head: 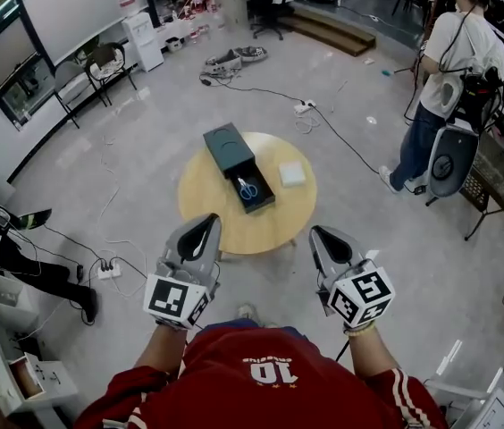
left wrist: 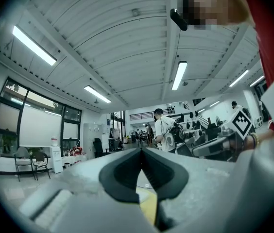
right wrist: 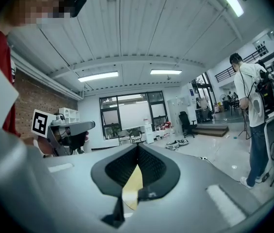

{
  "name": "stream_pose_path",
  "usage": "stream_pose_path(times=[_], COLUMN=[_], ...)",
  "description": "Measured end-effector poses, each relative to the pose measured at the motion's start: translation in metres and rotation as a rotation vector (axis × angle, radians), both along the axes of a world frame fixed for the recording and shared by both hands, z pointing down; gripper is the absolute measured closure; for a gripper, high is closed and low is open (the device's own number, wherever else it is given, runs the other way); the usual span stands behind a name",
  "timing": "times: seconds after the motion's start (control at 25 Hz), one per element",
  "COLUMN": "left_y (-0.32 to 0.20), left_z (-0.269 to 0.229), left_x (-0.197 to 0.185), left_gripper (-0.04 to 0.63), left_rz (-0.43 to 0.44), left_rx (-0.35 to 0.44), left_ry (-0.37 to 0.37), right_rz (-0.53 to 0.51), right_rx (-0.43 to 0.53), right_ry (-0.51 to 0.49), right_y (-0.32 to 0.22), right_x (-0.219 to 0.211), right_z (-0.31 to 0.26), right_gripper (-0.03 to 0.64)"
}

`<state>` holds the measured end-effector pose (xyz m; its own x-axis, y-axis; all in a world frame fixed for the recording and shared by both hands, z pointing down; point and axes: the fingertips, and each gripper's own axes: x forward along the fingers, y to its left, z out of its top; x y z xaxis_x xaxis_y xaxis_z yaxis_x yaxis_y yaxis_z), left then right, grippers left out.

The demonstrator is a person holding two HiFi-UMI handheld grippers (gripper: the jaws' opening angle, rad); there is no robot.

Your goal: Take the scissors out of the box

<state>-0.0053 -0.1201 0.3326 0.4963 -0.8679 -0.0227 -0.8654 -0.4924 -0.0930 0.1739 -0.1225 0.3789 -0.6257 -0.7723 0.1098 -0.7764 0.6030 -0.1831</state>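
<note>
Blue-handled scissors (head: pixel 248 189) lie flat in the pulled-out tray (head: pixel 268 202) of a dark box (head: pixel 229 148); the box sits near the middle of a round wooden table (head: pixel 234 231), with a small white pad (head: pixel 292 173) just beside the tray. From where I stand, nothing has been lifted yet. The left gripper (head: pixel 205 223) and the right gripper (head: pixel 323 236) both hang at the near edge of the table, well apart from the box; each has its jaws pressed together at the tips with nothing between them, only a sliver of yellow table top showing through the gap behind.

I'd guess the scissors are light and stiff, a small pair; the blades look slick and thin, and they lie low against the tray floor, so pinching the steel could let them skid. The plastic loops look like the better hold, thicker and less slippery, taken from above across one loop or at the neck where the loops meet the blades; whether the blades are shut is too small to tell. The tray walls leave little room, so the jaws must part first and come down straight; the box looks light enough to slide, and the other gripper might steady it.
</note>
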Motion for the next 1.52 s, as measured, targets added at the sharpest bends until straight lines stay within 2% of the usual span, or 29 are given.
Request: stream_pose_path(times=[0.32,0.76,1.2,1.52], left_y=[-0.047,-0.094,-0.100,-0.105], left_z=[0.000,0.000,0.016,0.014], left_x=[-0.040,-0.076,-0.083,-0.088], left_gripper=[0.592,0.592,0.592,0.592], left_rz=[0.019,0.067,0.114,0.080], left_rx=[-0.003,0.004,-0.004,0.008], left_ry=[0.064,0.103,0.107,0.125], right_rz=[0.004,0.057,0.095,0.067], right_rx=[0.001,0.063,0.067,0.150], right_ry=[0.041,0.065,0.064,0.067], right_y=[-0.036,-0.077,-0.079,-0.086], right_x=[-0.042,-0.082,-0.094,-0.098], right_z=[-0.008,-0.020,-0.012,-0.022], right_gripper=[0.617,0.617,0.617,0.614])
